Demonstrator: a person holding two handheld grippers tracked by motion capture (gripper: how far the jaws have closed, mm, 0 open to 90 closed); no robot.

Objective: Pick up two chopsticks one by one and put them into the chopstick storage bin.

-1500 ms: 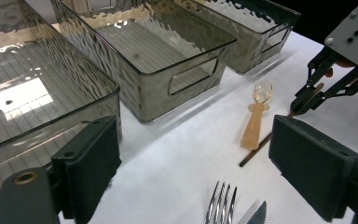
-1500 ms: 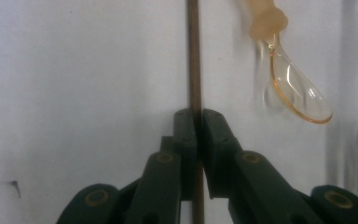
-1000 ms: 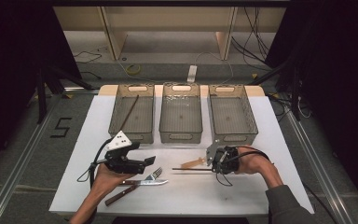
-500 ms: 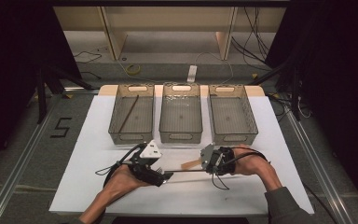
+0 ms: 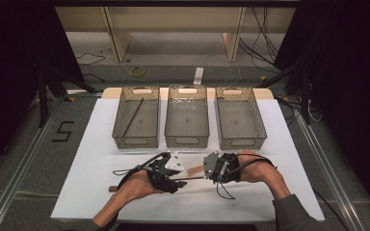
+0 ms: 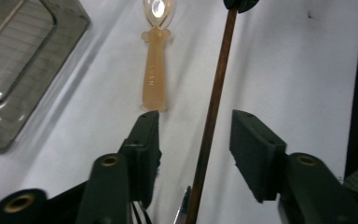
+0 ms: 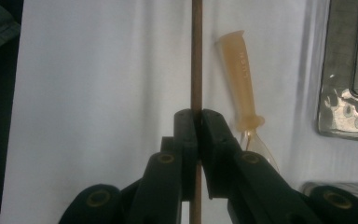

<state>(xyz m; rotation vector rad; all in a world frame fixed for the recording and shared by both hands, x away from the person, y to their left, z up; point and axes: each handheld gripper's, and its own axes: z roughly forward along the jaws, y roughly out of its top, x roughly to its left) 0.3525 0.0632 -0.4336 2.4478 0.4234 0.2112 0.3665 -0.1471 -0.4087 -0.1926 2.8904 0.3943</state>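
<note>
A thin brown chopstick lies level between my two grippers near the table's front. My right gripper is shut on one end of the chopstick, pads pressed against it. My left gripper faces it from the left. Its jaws have just been closing and stand either side of the chopstick with a gap on both sides, so the left gripper is open. A spoon with a translucent amber handle lies on the white table beside the chopstick.
Three clear bins stand in a row at the back: the left bin holds another chopstick; the middle bin and right bin look bare. A brown handle end pokes out by the left forearm. A metal tip lies under the left jaws.
My left gripper has moved right across the table to the chopstick, and its jaws have narrowed around it. The right gripper keeps its hold and has shifted only slightly.
</note>
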